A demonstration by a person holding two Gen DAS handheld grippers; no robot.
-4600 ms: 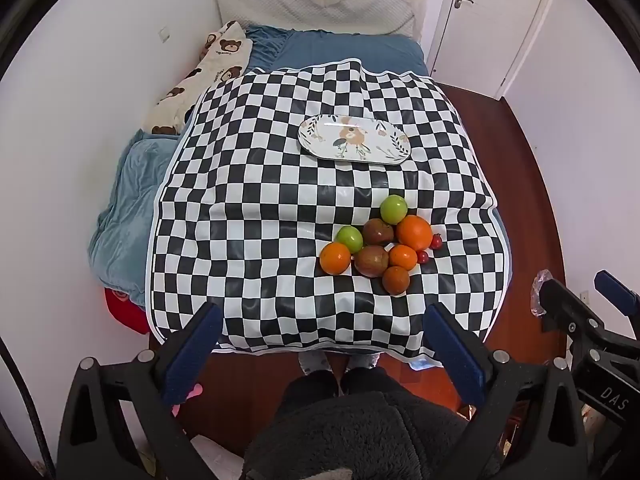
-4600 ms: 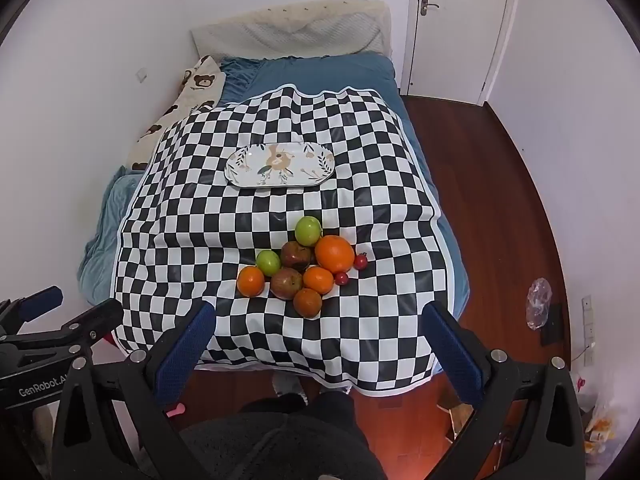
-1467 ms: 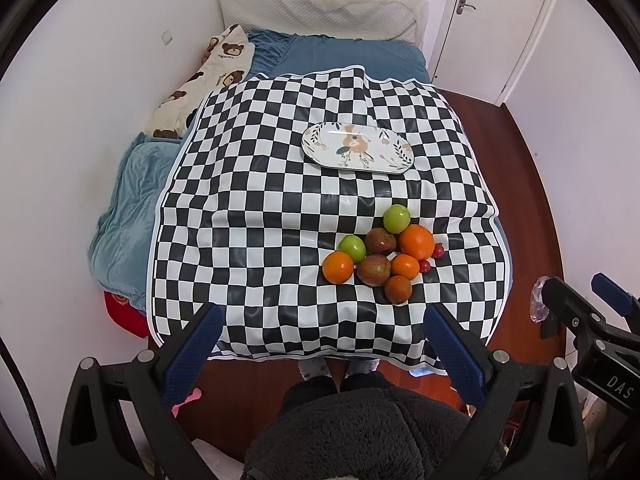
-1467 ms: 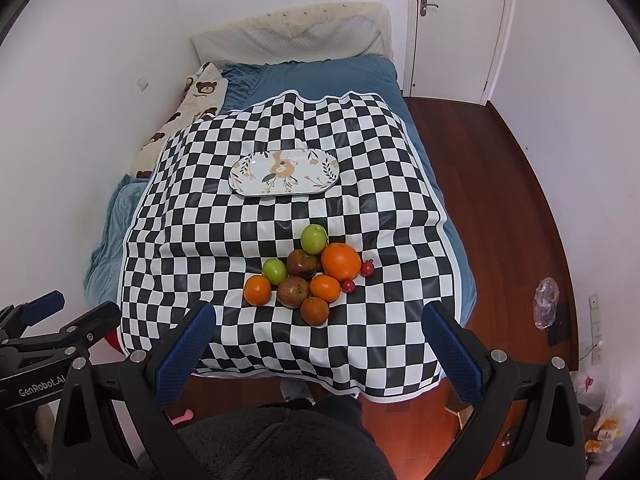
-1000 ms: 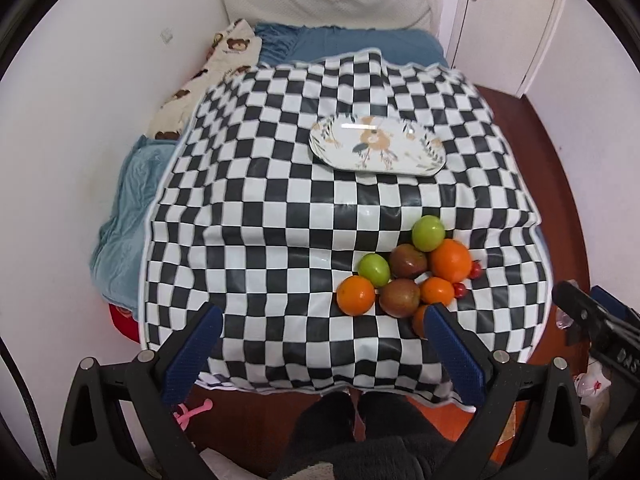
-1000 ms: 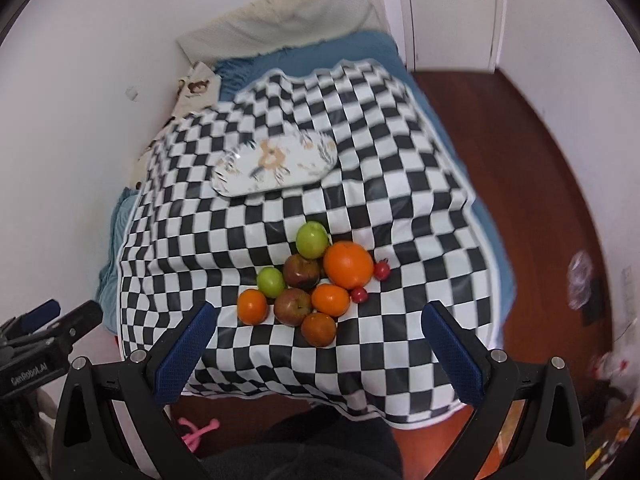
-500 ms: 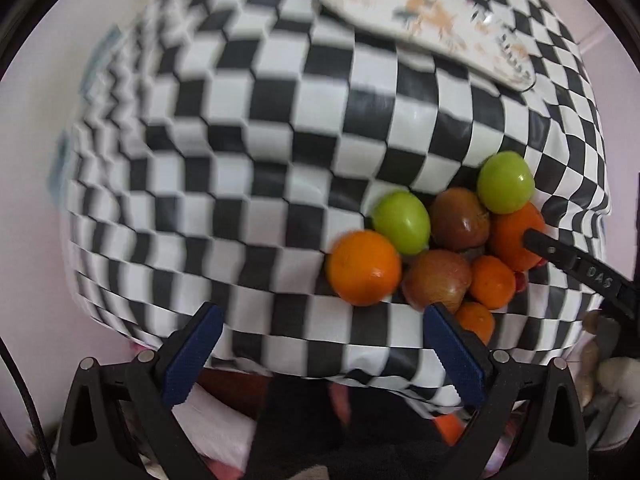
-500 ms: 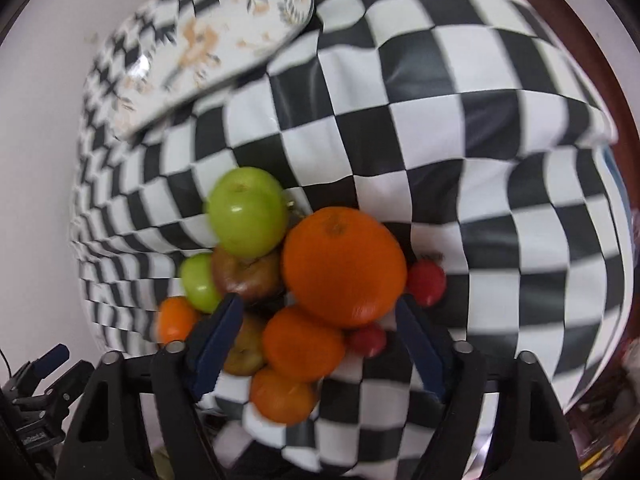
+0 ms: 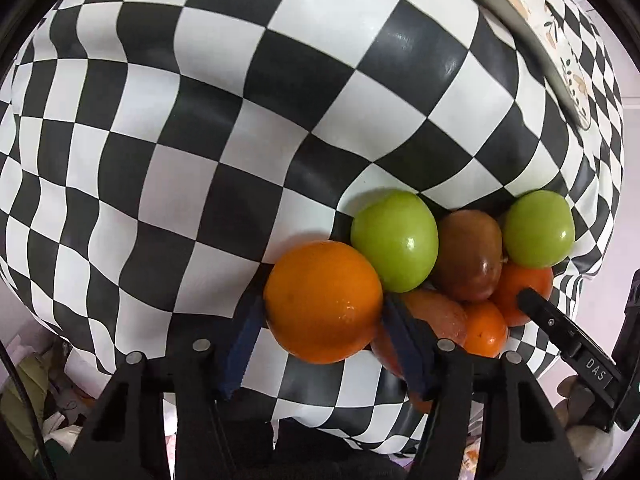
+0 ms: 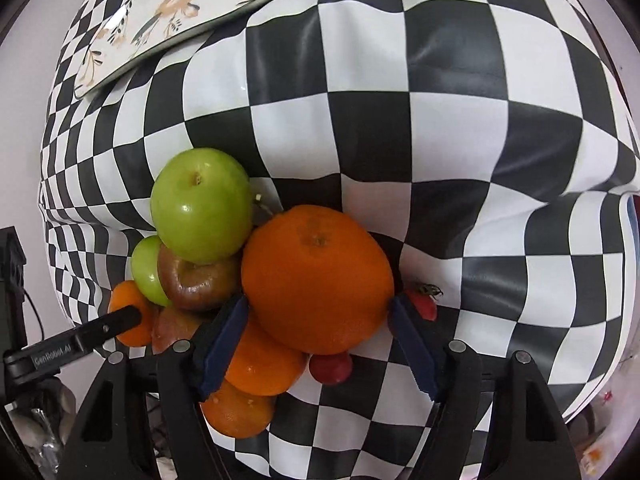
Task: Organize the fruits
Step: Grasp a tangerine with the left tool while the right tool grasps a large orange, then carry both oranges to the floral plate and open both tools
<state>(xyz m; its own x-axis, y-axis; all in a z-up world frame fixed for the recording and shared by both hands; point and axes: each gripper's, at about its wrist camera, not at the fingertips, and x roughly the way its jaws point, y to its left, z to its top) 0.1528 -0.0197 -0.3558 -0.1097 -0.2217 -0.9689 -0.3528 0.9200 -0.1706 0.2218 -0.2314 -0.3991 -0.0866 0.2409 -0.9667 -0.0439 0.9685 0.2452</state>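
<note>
A pile of fruit lies on the checkered cloth [image 9: 240, 128]. My left gripper [image 9: 324, 320] has its blue fingers [image 9: 244, 328] closed against both sides of a small orange [image 9: 324, 300] at the pile's left end. Behind it sit a green apple [image 9: 394, 242], a brown apple [image 9: 468, 256] and a second green apple [image 9: 538, 228]. My right gripper [image 10: 318, 320] has its fingers [image 10: 224, 336] against both sides of the big orange [image 10: 316, 280]. Beside it are a green apple [image 10: 202, 204], small oranges [image 10: 260, 360] and red cherry tomatoes [image 10: 330, 366].
A floral oval plate lies beyond the fruit, at the top right of the left wrist view [image 9: 560, 40] and the top left of the right wrist view [image 10: 180, 8]. The cloth [image 10: 440, 120] drops off at its front edge just below the grippers.
Both grippers came down from high above the table to the fruit pile. The left one closed around the small orange, the right one around the big orange.
</note>
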